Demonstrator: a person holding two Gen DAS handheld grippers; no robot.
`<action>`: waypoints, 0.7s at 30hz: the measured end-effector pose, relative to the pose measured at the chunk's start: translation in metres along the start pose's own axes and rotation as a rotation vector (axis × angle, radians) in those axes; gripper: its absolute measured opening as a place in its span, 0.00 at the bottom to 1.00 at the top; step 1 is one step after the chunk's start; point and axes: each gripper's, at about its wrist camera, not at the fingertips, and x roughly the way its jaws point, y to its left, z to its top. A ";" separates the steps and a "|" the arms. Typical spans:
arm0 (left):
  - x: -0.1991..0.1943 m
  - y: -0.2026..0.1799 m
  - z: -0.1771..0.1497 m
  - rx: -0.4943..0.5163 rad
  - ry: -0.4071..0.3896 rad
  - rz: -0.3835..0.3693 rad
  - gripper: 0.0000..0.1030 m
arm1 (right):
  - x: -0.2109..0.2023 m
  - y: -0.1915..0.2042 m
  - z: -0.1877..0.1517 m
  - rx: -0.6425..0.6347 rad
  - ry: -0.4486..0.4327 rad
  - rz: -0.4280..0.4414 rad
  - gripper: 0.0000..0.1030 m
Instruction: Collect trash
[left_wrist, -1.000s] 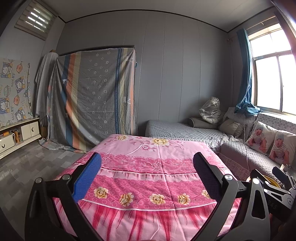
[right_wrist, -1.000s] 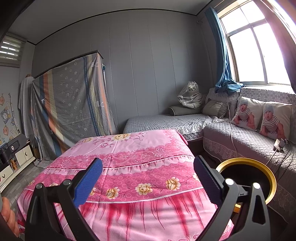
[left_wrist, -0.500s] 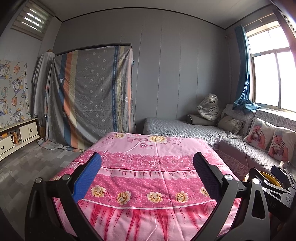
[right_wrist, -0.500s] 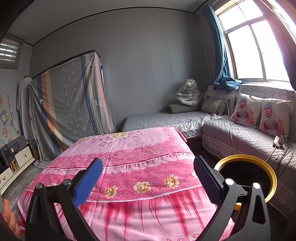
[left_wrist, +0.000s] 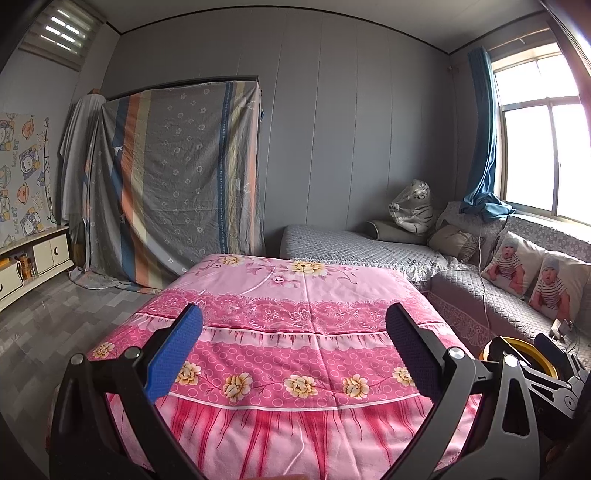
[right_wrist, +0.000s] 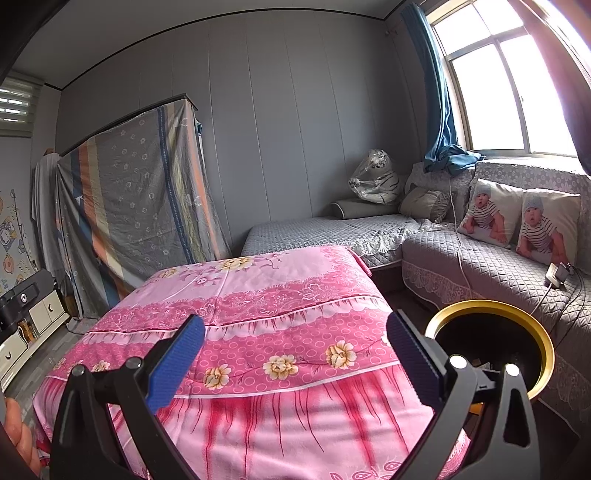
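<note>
At the lower right of the right wrist view stood the gold-rimmed bin (right_wrist: 546, 345), beside the pink-covered table (right_wrist: 258, 295). The left gripper (left_wrist: 293, 347) and right gripper (right_wrist: 295, 349) gaped wide, empty. No trash showed; searching seemed the next need.

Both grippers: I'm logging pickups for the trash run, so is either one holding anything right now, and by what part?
Nothing is held. The left gripper and right gripper are both open, with only the pink bedspread showing between their fingers.
</note>
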 end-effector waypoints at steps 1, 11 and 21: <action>0.001 0.001 0.000 -0.003 0.004 -0.005 0.92 | 0.001 0.000 0.000 0.000 0.001 0.000 0.92; 0.004 -0.001 -0.002 -0.003 0.015 -0.017 0.92 | 0.004 0.001 -0.003 0.005 0.007 -0.006 0.92; 0.005 -0.005 -0.002 0.005 0.021 -0.023 0.92 | 0.006 0.001 -0.005 0.010 0.016 -0.010 0.92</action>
